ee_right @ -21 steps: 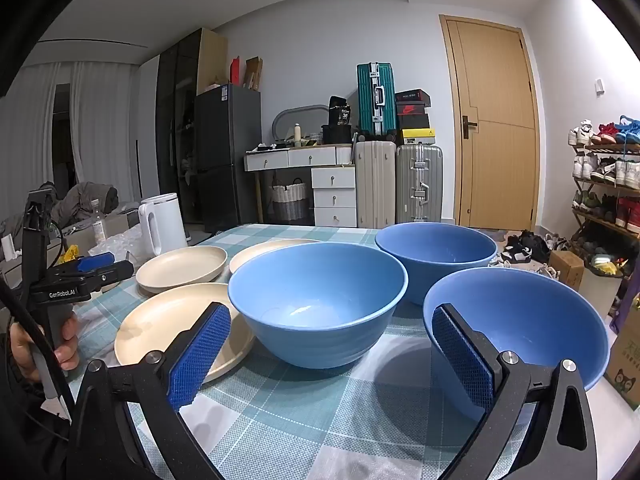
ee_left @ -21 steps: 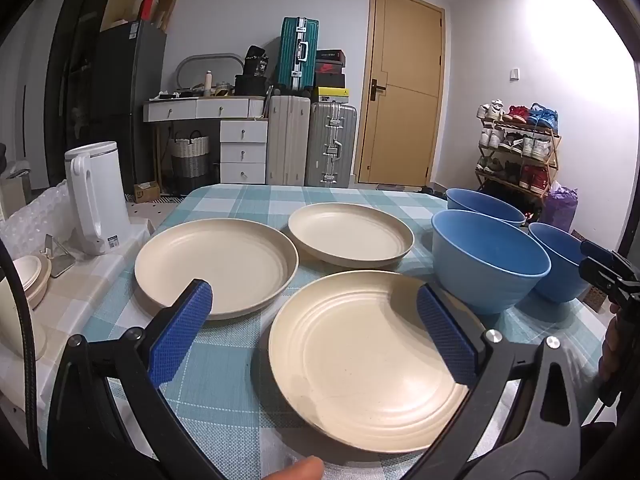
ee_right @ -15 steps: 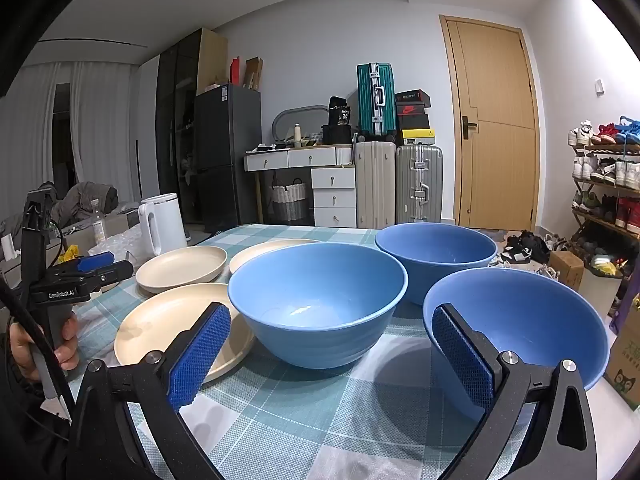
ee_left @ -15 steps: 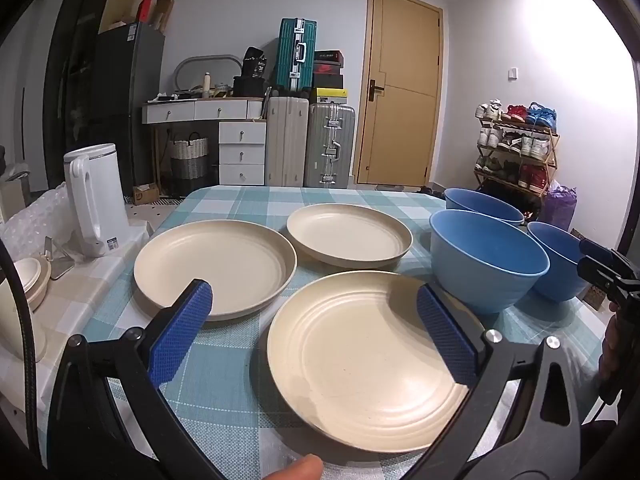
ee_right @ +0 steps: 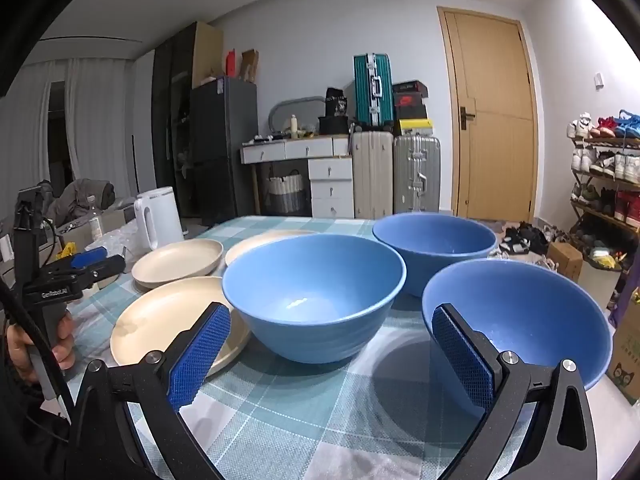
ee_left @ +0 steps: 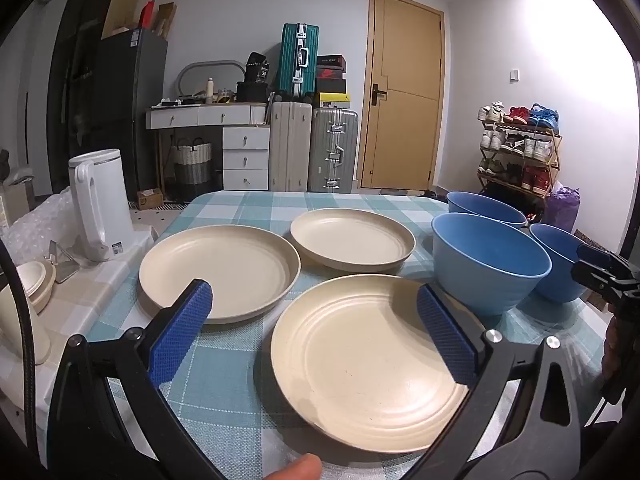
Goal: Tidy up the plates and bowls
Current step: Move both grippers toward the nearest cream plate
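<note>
On the checked tablecloth (ee_left: 248, 352) lie 3 cream plates and 3 blue bowls, none stacked. The left gripper (ee_left: 314, 332) hangs above the near plate (ee_left: 360, 364) with its jaws spread wide and nothing between the blue pads (ee_left: 180, 332) — it touches no dish. The left plate (ee_left: 218, 268) and the far plate (ee_left: 352, 238) sit just beyond, close to each other but apart. The right gripper (ee_right: 332, 356) is likewise wide open and empty, pointing between the middle bowl (ee_right: 316, 296) and the near bowl (ee_right: 520, 320); the far bowl (ee_right: 434, 246) stands behind them. A white kettle (ee_left: 100, 204) stands off to the left — beside the table.
</note>
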